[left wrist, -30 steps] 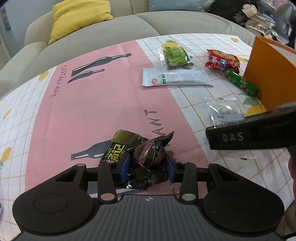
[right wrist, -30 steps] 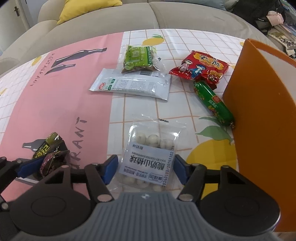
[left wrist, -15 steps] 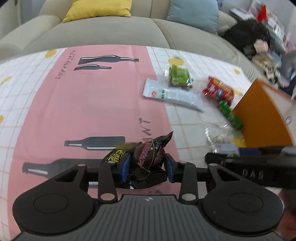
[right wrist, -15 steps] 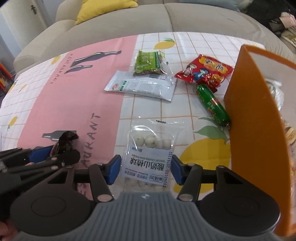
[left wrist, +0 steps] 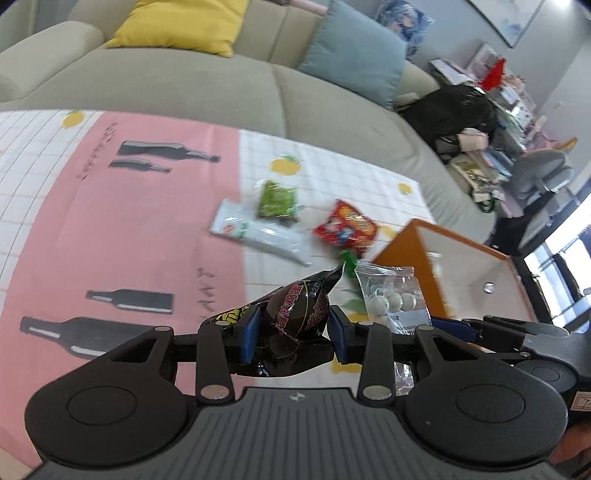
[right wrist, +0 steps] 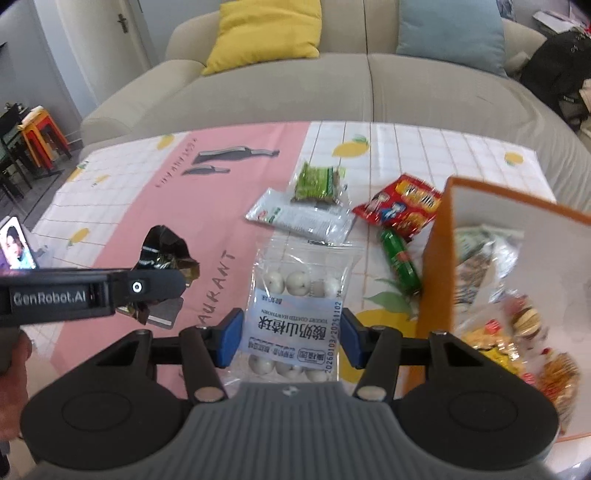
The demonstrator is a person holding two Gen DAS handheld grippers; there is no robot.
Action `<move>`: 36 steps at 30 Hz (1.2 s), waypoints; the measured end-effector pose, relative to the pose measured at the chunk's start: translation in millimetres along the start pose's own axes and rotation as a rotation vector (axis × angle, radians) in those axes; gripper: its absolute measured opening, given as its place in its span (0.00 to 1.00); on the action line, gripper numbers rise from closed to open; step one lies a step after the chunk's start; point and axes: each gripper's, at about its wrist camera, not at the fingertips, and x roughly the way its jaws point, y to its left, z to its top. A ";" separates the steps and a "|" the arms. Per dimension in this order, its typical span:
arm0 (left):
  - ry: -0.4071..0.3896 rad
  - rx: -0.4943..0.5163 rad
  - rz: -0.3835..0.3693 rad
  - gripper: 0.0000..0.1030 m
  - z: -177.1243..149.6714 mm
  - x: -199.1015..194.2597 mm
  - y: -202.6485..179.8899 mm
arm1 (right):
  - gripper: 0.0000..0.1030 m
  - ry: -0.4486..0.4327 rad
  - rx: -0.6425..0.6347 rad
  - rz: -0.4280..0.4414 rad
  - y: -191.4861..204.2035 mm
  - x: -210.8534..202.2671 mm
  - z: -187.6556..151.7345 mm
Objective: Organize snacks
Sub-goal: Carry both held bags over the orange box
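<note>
Gripping a dark snack packet (left wrist: 297,314), the left hand-held gripper (left wrist: 295,332) has its blue pads pressed on both sides of the crumpled wrapper, clear of the surface (left wrist: 129,229). A second dark wrapper with yellow print (left wrist: 229,316) pokes out at the left pad; whether it is clamped too I cannot tell.

Right hand-held gripper (right wrist: 290,338): jaws have just been closing, pads now against both edges of a clear bag of white balls (right wrist: 291,295) with a white label. Bag hangs between the pads, above the cloth.

In the right wrist view the left tool crosses from the left edge, its crumpled packet (right wrist: 162,251) near the clear bag but apart from it. A hand (right wrist: 13,365) shows at the lower left edge.

Farther out on the pink and white checked cloth: a long white packet (right wrist: 299,218), a green packet (right wrist: 319,182) overlapping its far edge, a red packet (right wrist: 402,205) to the right, a green sausage-shaped snack (right wrist: 400,262) lying just beside the orange box (right wrist: 437,258).

The box stands at the right, open on top, white inside, with packets already in it. Its near orange wall rises between the clear bag and the box's inside.

Behind the surface: beige sofa (right wrist: 332,81), yellow cushion (right wrist: 266,33), blue cushion (right wrist: 450,33). A phone (right wrist: 14,243) stands at the far left.
</note>
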 end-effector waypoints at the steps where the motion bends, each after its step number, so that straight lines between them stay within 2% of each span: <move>1: 0.000 0.006 -0.014 0.43 1.5 -2.0 -6.8 | 0.52 -0.006 -0.009 0.001 -3.6 -7.3 0.4; 10: 0.008 0.107 -0.149 0.42 16.9 -7.0 -78.5 | 0.52 -0.031 -0.073 -0.028 -47.3 -71.2 3.8; 18: 0.050 0.243 -0.250 0.42 29.7 20.7 -155.8 | 0.52 -0.026 -0.117 -0.118 -94.1 -104.9 3.1; 26: 0.130 0.367 -0.270 0.42 29.7 67.8 -214.5 | 0.52 0.071 -0.129 -0.222 -152.5 -97.0 -2.9; 29: 0.190 0.404 -0.268 0.42 26.1 92.3 -228.7 | 0.52 0.119 -0.135 -0.247 -173.5 -85.9 -2.8; 36: 0.349 0.408 -0.239 0.42 25.7 150.5 -243.6 | 0.52 0.244 -0.138 -0.253 -210.5 -44.4 -5.2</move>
